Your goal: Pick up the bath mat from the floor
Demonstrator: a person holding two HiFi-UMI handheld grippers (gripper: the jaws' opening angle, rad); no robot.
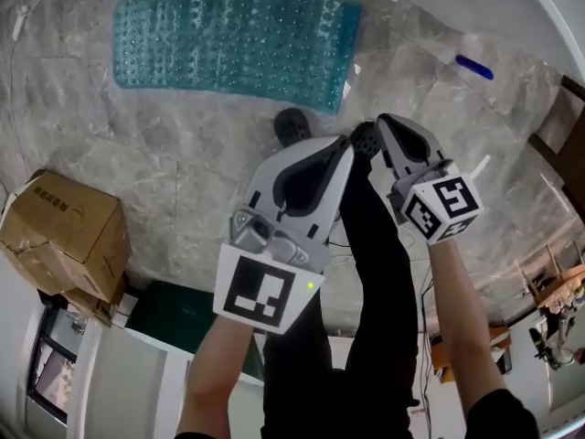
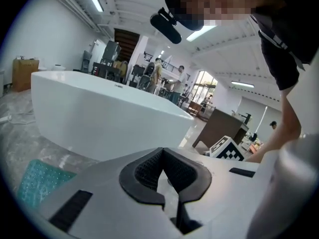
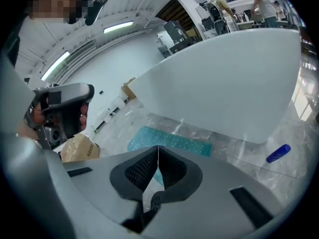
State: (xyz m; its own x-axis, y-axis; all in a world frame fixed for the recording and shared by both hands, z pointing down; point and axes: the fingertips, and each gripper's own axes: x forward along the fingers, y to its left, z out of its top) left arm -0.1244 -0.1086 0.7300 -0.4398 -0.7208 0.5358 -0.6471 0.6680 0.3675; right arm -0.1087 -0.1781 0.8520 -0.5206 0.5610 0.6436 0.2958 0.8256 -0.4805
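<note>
Left gripper view shows the biggest thing here, the white bathtub (image 2: pixel 99 113), which runs across the middle of the frame. Below it the marble floor (image 1: pixel 183 163) fills most of the head view. The bath mat (image 1: pixel 233 44) lies flat on that floor in the upper left of the head view, a teal sheet with rows of bumps. In the right gripper view the bath mat sits at centre, just above my jaws and in front of the tub. A cardboard box (image 1: pixel 64 236) stands at the left edge of the head view, well apart from the mat.

My left gripper (image 1: pixel 347 144) and right gripper (image 1: pixel 384 122) are side by side at the centre of the head view, both below the mat's near edge and clear of it. Each one's own view shows its pads pressed together with nothing between them, so both are clenched and empty. A small blue object (image 1: pixel 473 67) lies on the floor at upper right, beside the mat and not on it.

I judge this to be the approach step: the mat is untouched and flat. Next I need to open my jaws, get a pad under the near edge — the mat lies flush, so that edge may resist — and pinch it before lifting.
</note>
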